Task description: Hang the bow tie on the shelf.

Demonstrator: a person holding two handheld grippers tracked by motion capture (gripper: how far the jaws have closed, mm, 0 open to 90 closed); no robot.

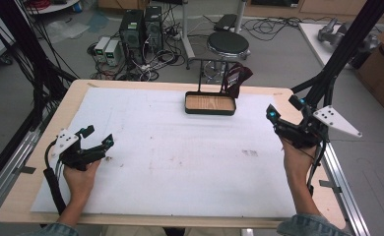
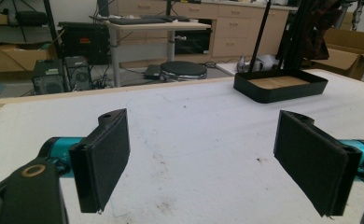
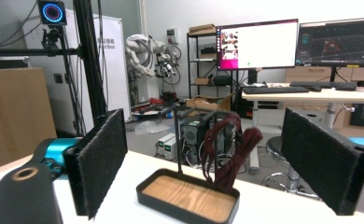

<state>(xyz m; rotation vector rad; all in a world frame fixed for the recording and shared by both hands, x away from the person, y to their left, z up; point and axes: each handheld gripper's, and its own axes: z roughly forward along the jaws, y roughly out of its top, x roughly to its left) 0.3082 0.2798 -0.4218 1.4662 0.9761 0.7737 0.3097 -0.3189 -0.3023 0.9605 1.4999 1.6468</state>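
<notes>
White sheeting covers the wooden surface [image 1: 170,162], and out at its far edge sits a black tray [image 1: 210,103] with a wood-grain floor. A thin black stand [image 1: 214,73] rises from the tray, and dark red cords [image 1: 239,78] hang off its right end, draping down toward the tray's right side.

Down at the near left, the left tool [image 1: 97,136] is held in a hand [image 1: 81,174] low over the sheet, its jaws spread wide with nothing between them. From the left gripper view the two black pads [image 2: 103,161] stand well apart, and the tray [image 2: 283,91] lies far ahead and off to the right of the gap, well clear of the tool.

Over on the right, the right tool [image 1: 278,110] is gripped by the other hand [image 1: 296,157] near the surface's right edge, lifted off the sheet and angled inward. Its jaws are spread wide too, holding nothing. In the right gripper view, the tray [image 3: 189,198] sits ahead and low between the two pads [image 3: 101,158], with the red cords [image 3: 229,149] dangling from the stand [image 3: 178,140] just above its right half. The tray is apart from both tools.

Faint brown smudges [image 1: 249,153] mark the sheet toward the right.
</notes>
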